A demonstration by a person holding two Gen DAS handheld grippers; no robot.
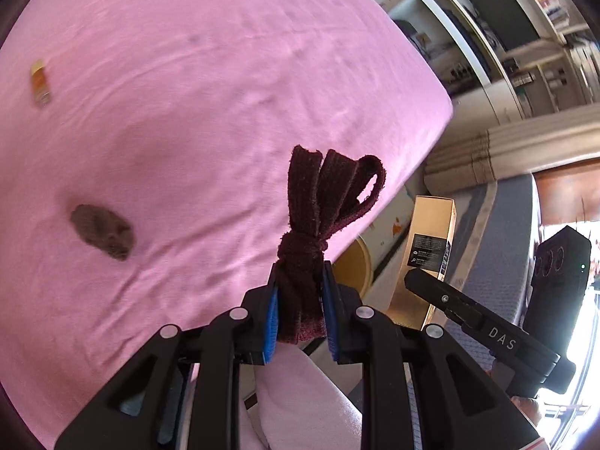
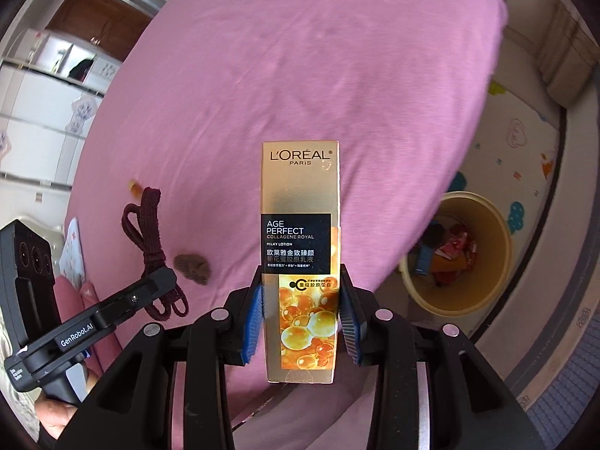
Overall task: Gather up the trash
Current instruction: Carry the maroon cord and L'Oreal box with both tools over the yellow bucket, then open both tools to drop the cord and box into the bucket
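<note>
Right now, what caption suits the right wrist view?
Right gripper holds a gold cardboard lotion box over the pink bedsheet, near a cream plastic bin.

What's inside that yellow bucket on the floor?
The yellow bucket holds trash: red and orange wrappers and a dark blue piece. Whatever lies under that pile is covered, and the bucket's near wall hides its bottom.

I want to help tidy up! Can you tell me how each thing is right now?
left gripper: shut on the dark red strap, lifted off the bed.
right gripper: shut on the gold lotion box, held upright.
brown scrap: lying on the pink sheet.
small orange packet: lying on the sheet.
yellow bin: open, trash inside.
</note>
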